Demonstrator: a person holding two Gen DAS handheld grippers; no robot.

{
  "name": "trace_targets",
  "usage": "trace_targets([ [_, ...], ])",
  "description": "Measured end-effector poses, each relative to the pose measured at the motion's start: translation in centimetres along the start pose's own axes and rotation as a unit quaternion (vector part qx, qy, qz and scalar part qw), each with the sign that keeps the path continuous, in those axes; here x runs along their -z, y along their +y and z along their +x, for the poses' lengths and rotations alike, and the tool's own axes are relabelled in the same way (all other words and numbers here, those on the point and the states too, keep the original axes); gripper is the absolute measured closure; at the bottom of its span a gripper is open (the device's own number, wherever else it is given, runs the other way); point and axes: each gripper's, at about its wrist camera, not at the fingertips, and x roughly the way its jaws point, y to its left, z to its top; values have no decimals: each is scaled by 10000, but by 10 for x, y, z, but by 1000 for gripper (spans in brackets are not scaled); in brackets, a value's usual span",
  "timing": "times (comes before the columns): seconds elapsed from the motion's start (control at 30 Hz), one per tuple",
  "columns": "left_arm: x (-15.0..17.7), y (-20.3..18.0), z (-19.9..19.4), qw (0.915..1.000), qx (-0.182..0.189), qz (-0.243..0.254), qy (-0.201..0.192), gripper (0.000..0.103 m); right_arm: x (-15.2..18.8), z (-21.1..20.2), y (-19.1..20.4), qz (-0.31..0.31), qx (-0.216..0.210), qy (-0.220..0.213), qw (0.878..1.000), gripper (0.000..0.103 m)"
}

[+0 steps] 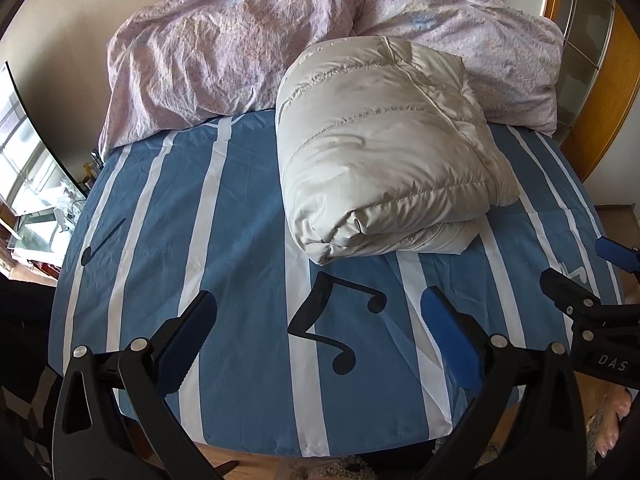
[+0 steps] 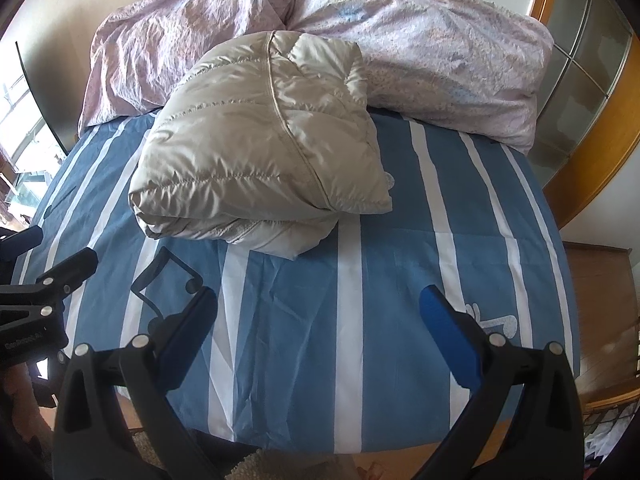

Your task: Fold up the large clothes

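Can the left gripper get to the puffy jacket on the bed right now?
Probably yes. The left gripper is open and empty, pointing toward the folded jacket. Only bare striped sheet lies between them, and the right gripper sits off to the side.

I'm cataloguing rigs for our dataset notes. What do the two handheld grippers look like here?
Both match: the left gripper and right gripper have black plastic bodies with silver rivets. Each carries two long fingers faced with blue pads. White lettering reading "DAS" marks the right gripper's body as seen from the left wrist view. No cables or sleeves show.
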Motion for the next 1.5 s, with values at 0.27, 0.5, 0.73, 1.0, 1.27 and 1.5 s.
trace_targets([
  [0.27,1,0,2,10000,-9,-6,40,1,0,1,0,-7,5,53,10000,2],
  [0.5,0,-1,3,10000,-9,4,54,1,0,2,1,14,-8,69,10000,2],
  [0.73,0,0,5,10000,-1,-3,71,1,-1,2,0,12,-12,70,10000,2],
  [1.0,-1,0,6,10000,3,-20,88,1,-1,2,-1,16,-14,77,10000,2],
  [1.27,-1,1,7,9999,13,-24,98,1,-2,3,-3,44,3,89,10000,2],
  [1.5,-1,0,7,9999,10,-32,101,1,-2,3,-4,48,-3,90,9999,2],
])
